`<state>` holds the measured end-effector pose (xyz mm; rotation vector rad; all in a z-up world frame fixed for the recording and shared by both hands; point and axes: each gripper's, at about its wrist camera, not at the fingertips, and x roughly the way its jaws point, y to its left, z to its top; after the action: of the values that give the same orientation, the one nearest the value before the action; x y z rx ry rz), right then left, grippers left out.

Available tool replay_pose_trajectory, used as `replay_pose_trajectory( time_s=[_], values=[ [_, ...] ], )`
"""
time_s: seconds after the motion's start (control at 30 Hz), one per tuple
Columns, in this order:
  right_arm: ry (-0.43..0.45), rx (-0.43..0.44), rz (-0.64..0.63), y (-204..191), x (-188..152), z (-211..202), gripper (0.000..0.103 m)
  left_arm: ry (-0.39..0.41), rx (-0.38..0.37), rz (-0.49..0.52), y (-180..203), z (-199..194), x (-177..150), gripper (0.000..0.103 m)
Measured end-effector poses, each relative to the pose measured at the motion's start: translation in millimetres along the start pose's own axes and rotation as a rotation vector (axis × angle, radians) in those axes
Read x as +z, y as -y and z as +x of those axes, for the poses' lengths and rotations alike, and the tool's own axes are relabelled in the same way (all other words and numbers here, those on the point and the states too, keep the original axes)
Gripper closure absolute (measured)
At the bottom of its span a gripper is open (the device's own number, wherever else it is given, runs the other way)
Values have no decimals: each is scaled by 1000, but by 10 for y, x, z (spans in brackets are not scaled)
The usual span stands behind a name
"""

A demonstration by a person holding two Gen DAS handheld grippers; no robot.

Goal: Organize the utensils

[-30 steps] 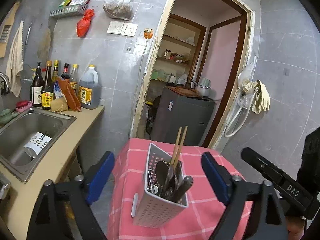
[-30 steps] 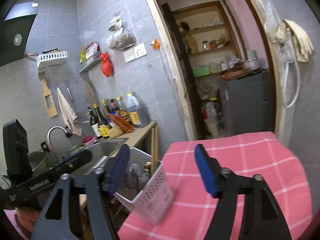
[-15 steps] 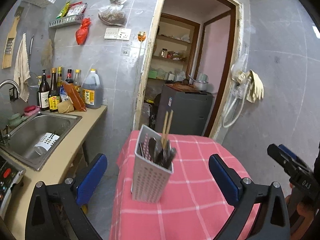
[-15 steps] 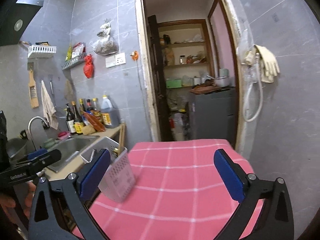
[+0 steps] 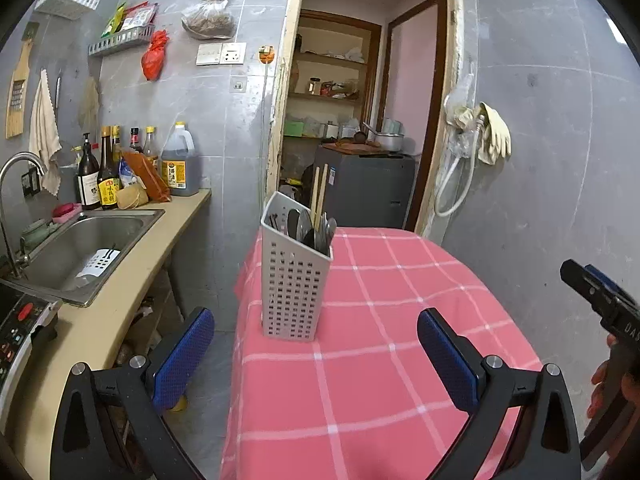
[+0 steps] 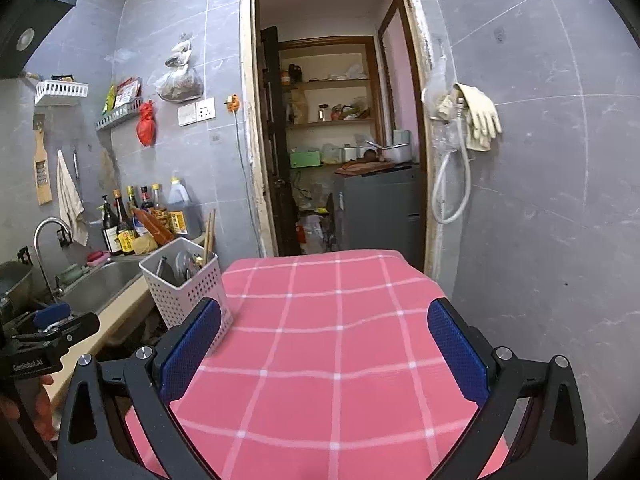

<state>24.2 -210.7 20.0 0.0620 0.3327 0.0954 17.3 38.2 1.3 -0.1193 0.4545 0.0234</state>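
Even, fairly bright indoor light is filling both fisheye views, falling from overhead and casting only soft, faint shadows. A pale glare is showing on the wall tile (image 5: 624, 36) at two o'clock in the left wrist view. The sink (image 5: 96, 236) at nine o'clock is throwing back a dull sheen. Black vignetting is rounding off every corner, and straight lines such as the door frame (image 6: 246, 120) are bowing outward toward the edges. The pink tablecloth (image 6: 340, 320) is reading sharp; the far shelves (image 6: 332, 80) at twelve o'clock are looking dimmer and slightly soft.
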Motion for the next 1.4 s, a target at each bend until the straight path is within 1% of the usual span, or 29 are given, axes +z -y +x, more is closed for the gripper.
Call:
replay_pose_trajectory(
  time_s=[0.1,0.37,0.63,0.97,1.4],
  values=[
    [-1,-22,2,5,-92,-81,1,7,-1,13,6,-61,-99,1],
    [-40,-19,6,-66,-264,-85,1,18,-18,-11,-27,-117,-200,1],
    [-36,-22,7,-82,-296,-58,1,9,-30,-1,-30,-99,-225,1],
    [-63,-11,14,-106,-312,15,1,6,-31,2,-20,-89,-223,1],
    [-61,-10,20,-115,-326,19,1,5,-30,3,-11,-84,-218,1]
  ],
)
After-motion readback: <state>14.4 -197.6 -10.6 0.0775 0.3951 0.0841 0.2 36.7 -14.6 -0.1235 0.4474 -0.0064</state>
